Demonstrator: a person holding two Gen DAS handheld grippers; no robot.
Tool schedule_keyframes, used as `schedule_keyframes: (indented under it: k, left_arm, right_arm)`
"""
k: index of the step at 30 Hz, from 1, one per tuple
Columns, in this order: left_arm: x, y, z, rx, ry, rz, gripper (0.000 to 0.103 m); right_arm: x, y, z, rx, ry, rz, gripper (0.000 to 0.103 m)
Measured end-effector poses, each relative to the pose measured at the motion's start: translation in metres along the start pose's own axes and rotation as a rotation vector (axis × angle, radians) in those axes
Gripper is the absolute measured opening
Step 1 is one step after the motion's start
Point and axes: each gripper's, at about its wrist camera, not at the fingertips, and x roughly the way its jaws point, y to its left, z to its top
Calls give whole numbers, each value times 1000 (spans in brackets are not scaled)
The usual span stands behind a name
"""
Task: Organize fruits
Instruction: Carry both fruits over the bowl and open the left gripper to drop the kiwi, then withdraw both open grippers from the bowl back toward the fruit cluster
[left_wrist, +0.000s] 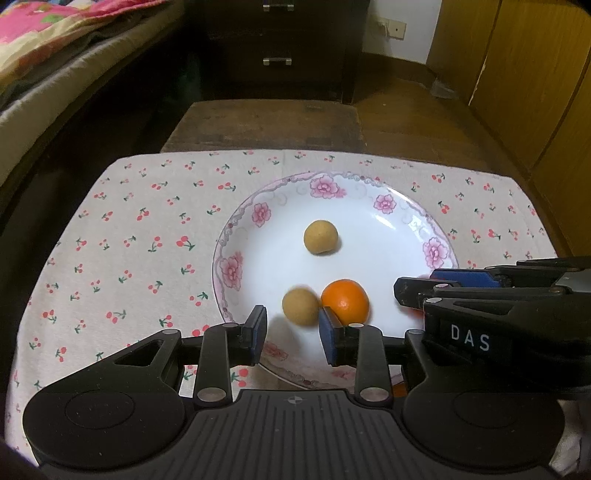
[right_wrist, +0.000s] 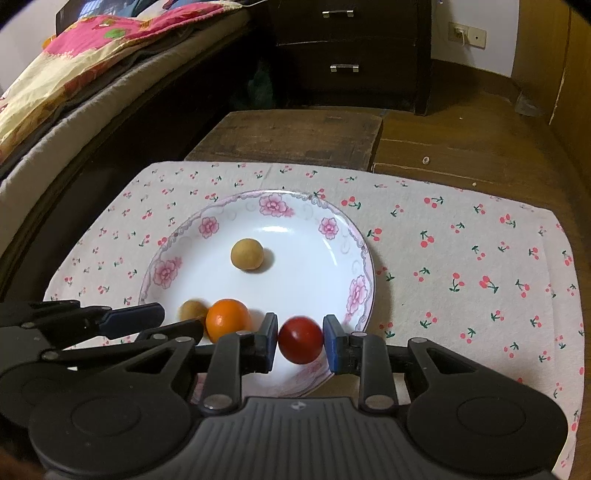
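Plate (right_wrist: 364, 258) holding three fruits; right claw (right_wrist: 300, 341) grips red fruit (right_wrist: 300, 339) above it; left claw (left_wrist: 292, 338) open, empty.

- A white ceramic plate with pink flowers painted along its rim (right_wrist: 207, 227) lies flat on the cloth and holds the fruits.
- A small round tan fruit with matt skin (right_wrist: 247, 254) rests alone near the middle of the plate, apart from the others.
- A second tan round fruit (left_wrist: 300, 306) lies in the near part of the plate; it looks blurred, and it touches the orange one.
- A glossy round orange citrus fruit (right_wrist: 228, 319) sits beside it in the near part of the plate.
- A dark red smooth round fruit (right_wrist: 300, 339) is over the near rim of the plate, pressed between two blue pads.
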Motion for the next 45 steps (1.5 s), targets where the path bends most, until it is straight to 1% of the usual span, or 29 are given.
schedule_keyframes:
  k: [4, 13, 17, 20, 24, 35, 45]
  left_arm:
    - [-3, 1, 2, -6, -8, -4, 43]
    - [-12, 2, 1, -3, -21, -3, 47]
    - [-21, 3, -2, 1, -30, -12, 48]
    - [-29, 5, -5, 3, -40, -20, 51]
    - [-40, 9, -13, -6, -47, -32, 54]
    - [-57, 14, -35, -12, -33, -60, 55]
    - [-65, 10, -66, -21, 8, -115, 56]
  right_arm:
    - [-5, -2, 2, 5, -9, -2, 29]
    - [-15, 2, 1, -1, -17, -7, 29]
    - [-23, 4, -1, -8, -14, -9, 29]
    - [-30, 7, -4, -14, -14, -10, 29]
    - [-38, 13, -10, -20, -11, -1, 29]
    - [-51, 26, -35, -31, 12, 10, 30]
    - [-61, 23, -60, -7, 43, 23, 30]
